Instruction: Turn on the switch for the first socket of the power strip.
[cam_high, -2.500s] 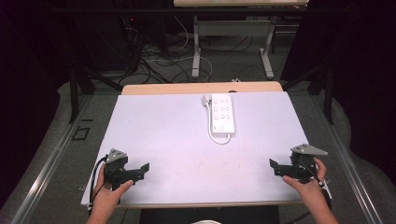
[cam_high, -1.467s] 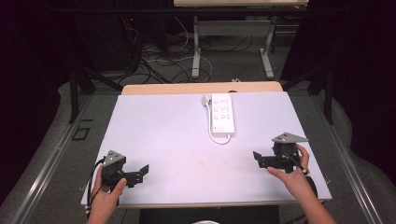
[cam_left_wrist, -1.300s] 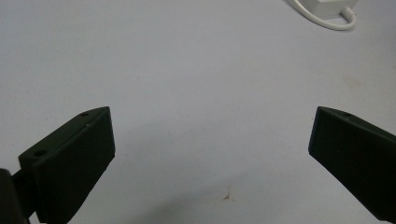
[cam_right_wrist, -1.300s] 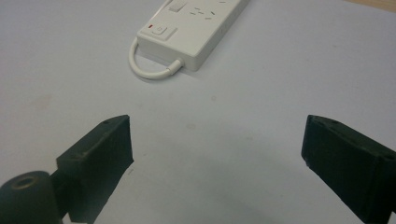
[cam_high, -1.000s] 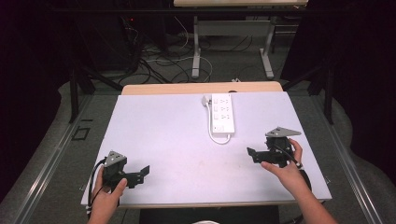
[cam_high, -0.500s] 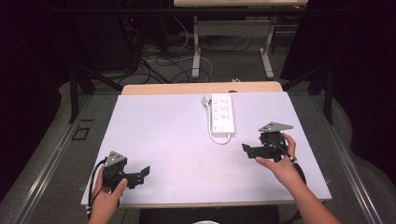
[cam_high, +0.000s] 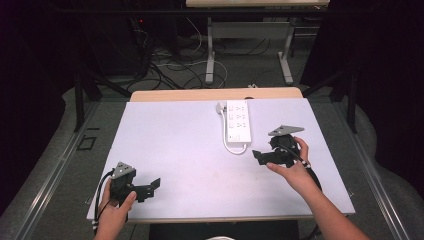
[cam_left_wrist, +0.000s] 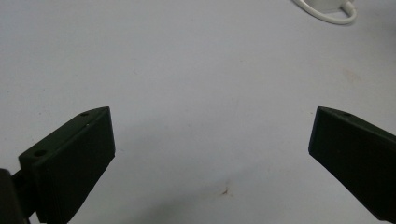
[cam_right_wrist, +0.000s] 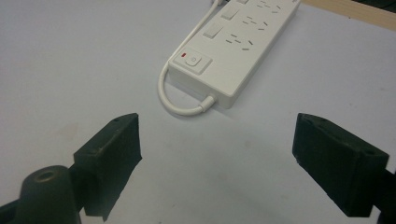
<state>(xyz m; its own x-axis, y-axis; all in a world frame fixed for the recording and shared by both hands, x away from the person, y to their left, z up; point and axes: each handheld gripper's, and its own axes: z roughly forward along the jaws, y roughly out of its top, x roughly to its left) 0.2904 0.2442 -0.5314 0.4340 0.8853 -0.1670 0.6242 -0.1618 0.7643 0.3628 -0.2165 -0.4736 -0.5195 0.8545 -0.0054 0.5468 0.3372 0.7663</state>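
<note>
The right gripper view shows a red dot on the white power strip (cam_right_wrist: 233, 51) – too small to spot from the high view. Right claw (cam_high: 260, 156) gapes wide just below it. Left claw (cam_high: 152, 185) sits wide at lower left, with bare bench (cam_high: 175, 145) between.

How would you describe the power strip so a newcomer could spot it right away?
Start at the white table and look to its far edge, right of centre. The power strip lies flat there, long and white, just beyond the right gripper. Its looping white cord and its switch with a red mark set it apart.
</note>
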